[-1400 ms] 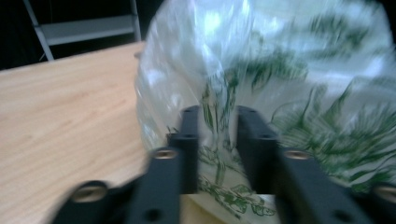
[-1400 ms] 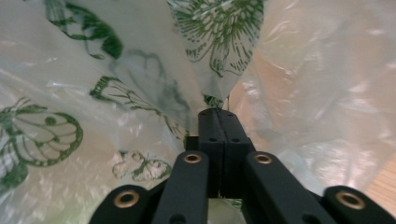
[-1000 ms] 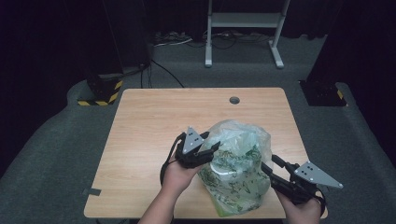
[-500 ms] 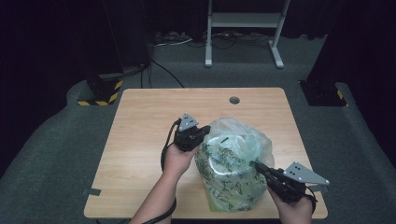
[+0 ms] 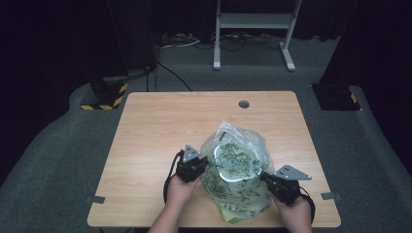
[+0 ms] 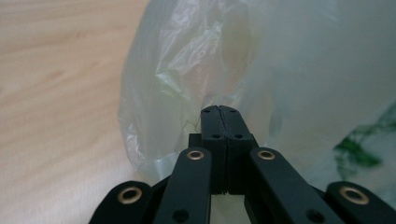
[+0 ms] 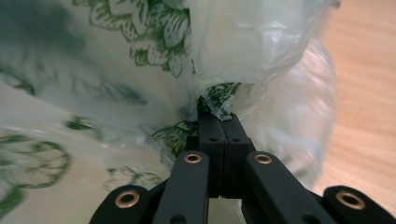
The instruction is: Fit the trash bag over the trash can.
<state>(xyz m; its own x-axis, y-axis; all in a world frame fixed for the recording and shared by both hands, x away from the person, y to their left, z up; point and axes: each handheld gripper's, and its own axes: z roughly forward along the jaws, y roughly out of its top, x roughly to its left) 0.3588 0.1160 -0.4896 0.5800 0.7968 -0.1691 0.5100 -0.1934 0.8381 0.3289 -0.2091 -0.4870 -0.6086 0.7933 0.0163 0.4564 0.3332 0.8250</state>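
Here a wooden table (image 5: pixel 160 145) carries a clear plastic bag (image 5: pixel 238 170) with green leaf print near its front edge. The left gripper (image 5: pixel 198 165) pinches the bag's left side, jaws together; the right gripper (image 5: pixel 266 178) clamps its right side.

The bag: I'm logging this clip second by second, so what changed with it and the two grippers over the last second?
The left gripper slid back along the plastic bag toward the person, and the right gripper shifted slightly inward. The bag settled lower and wider between them. Both grippers stayed shut on the bag's film, one on each side, and the bag stayed on the same near part of the table.
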